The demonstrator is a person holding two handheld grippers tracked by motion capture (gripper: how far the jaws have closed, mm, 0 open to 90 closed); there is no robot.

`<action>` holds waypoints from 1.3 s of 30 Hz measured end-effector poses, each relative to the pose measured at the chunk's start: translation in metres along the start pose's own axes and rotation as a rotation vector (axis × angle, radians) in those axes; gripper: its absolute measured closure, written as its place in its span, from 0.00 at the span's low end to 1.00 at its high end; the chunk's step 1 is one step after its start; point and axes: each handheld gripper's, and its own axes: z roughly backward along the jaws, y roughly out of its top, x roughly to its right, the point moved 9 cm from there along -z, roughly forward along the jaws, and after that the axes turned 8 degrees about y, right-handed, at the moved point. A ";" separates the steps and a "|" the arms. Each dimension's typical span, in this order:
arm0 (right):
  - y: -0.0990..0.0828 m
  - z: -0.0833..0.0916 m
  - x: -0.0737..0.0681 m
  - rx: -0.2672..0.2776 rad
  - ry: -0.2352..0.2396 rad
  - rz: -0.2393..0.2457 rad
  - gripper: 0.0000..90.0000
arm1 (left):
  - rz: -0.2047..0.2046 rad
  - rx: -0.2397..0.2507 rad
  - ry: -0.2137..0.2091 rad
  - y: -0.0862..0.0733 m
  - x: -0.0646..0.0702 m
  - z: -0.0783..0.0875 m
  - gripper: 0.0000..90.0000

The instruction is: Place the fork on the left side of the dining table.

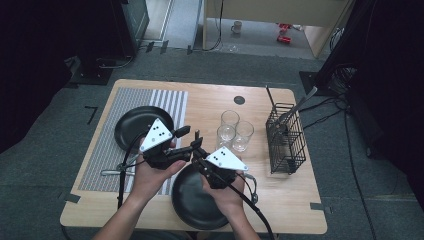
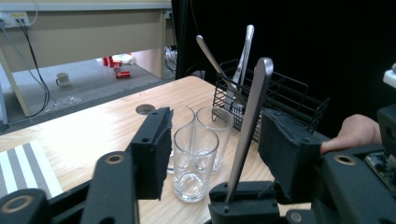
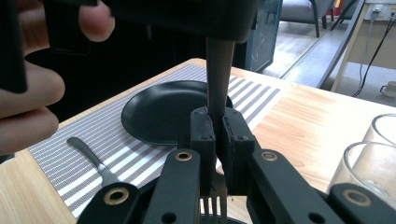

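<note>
My right gripper [image 3: 218, 140] is shut on a metal fork [image 3: 219, 93] near its neck; the tines [image 3: 214, 207] show below the jaws. The fork's handle [image 2: 250, 121] stands upright between the jaws of my left gripper [image 2: 218, 121]. Those jaws are apart, with a wide gap on the left side of the handle, which stands close to the right pad [image 2: 280, 149]. In the high view the left gripper [image 1: 186, 142] and right gripper [image 1: 197, 147] meet tip to tip over the middle of the wooden table [image 1: 210, 100].
Three clear glasses [image 1: 234, 131] stand just beyond the grippers. A black wire basket [image 1: 286, 140] with cutlery is at the right. One black plate [image 1: 135, 125] lies on a striped placemat [image 1: 110, 145], another [image 1: 192, 200] near the front edge. A loose utensil [image 1: 112, 171] lies on the mat.
</note>
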 end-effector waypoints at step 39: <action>-0.001 0.014 0.006 -0.001 0.093 -0.065 0.78 | -0.013 0.060 0.006 0.015 -0.017 0.005 0.98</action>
